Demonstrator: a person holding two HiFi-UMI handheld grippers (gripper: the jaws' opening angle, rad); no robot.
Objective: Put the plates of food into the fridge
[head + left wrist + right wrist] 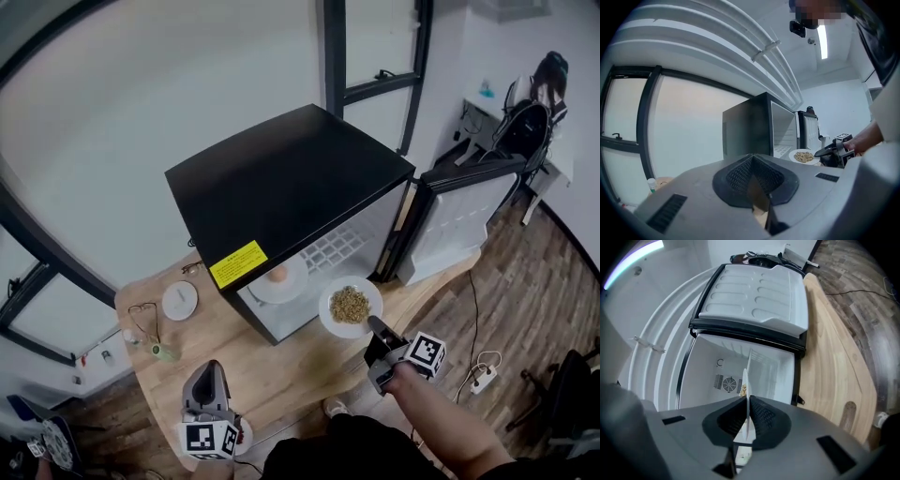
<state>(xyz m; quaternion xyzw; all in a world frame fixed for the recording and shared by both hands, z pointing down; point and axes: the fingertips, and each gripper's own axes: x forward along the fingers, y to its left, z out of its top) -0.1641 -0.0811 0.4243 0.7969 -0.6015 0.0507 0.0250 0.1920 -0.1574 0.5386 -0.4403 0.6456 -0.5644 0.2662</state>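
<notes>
A black mini fridge (pixel 281 187) stands on the wooden table with its door (pixel 459 220) swung open to the right. On its shelf rests a white plate (pixel 278 278) bearing something pale orange. My right gripper (pixel 380 333) is shut on the rim of a white plate of yellowish food (pixel 349 306), held just in front of the opening. In the right gripper view that plate (pixel 746 394) shows edge-on between the pads, facing the white fridge interior (pixel 717 362). My left gripper (pixel 208 398) hovers low at the left, shut and holding nothing. From the left gripper view the food plate (pixel 804 156) shows beside the fridge (pixel 754 126).
A small white dish (pixel 179 300), a pair of glasses (pixel 142 314) and a small green bottle (pixel 164 352) lie on the table (pixel 281 366) left of the fridge. A power strip (pixel 483 378) lies on the floor at right. A person sits at a desk far back right (pixel 544 84).
</notes>
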